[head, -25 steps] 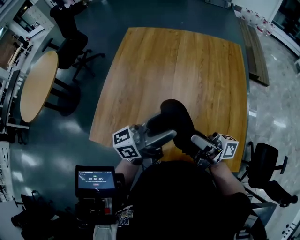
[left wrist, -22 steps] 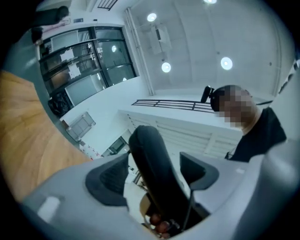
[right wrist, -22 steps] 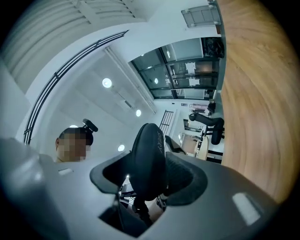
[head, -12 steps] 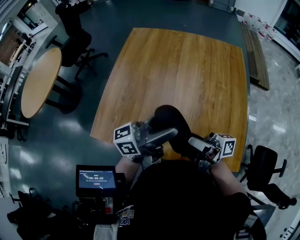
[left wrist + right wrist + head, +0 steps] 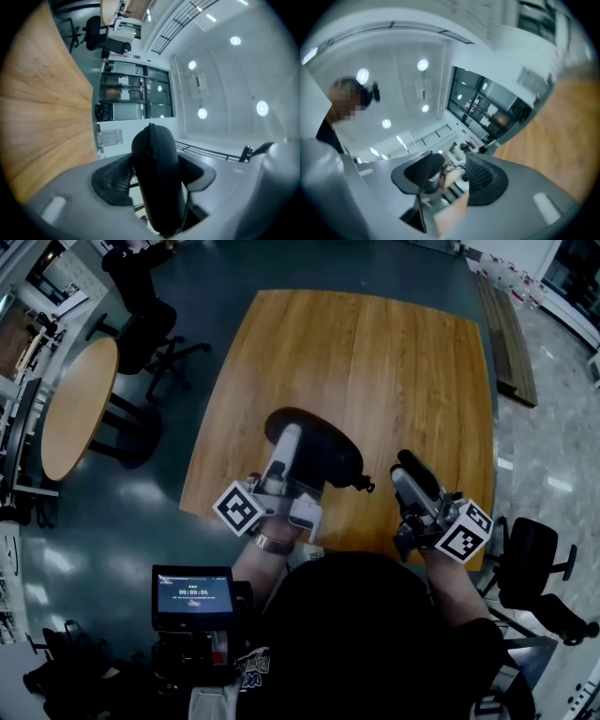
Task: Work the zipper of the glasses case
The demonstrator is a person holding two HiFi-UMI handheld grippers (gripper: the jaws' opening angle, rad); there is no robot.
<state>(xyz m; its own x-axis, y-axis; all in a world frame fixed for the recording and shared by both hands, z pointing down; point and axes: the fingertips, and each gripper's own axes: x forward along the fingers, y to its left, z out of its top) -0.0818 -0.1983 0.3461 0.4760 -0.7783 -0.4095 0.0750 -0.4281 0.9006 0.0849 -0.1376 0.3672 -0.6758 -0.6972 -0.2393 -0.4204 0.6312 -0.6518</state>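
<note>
Two grippers work close in front of the person, over the near edge of the wooden table (image 5: 375, 362). The left gripper (image 5: 291, 442) is clenched on the glasses case (image 5: 323, 448). In its own view the black shell fills the gap between the two pads, with the zipper seam running up the middle, and the jaws have just been closing onto it. The right gripper (image 5: 410, 470) is released: its jaws stand apart with nothing between them, though they have just narrowed a little.

The case is a dark oval whose long axis runs slantwise, from its far left end to its near right end. At the near right end a small zipper pull (image 5: 364, 486) sticks out toward the right gripper, which is near it but apart. So the right hand is the nearer one, and I judge it must go leftward to reach the pull. Whether the case rests on the table or is lifted a little, I cannot say surely.
</note>
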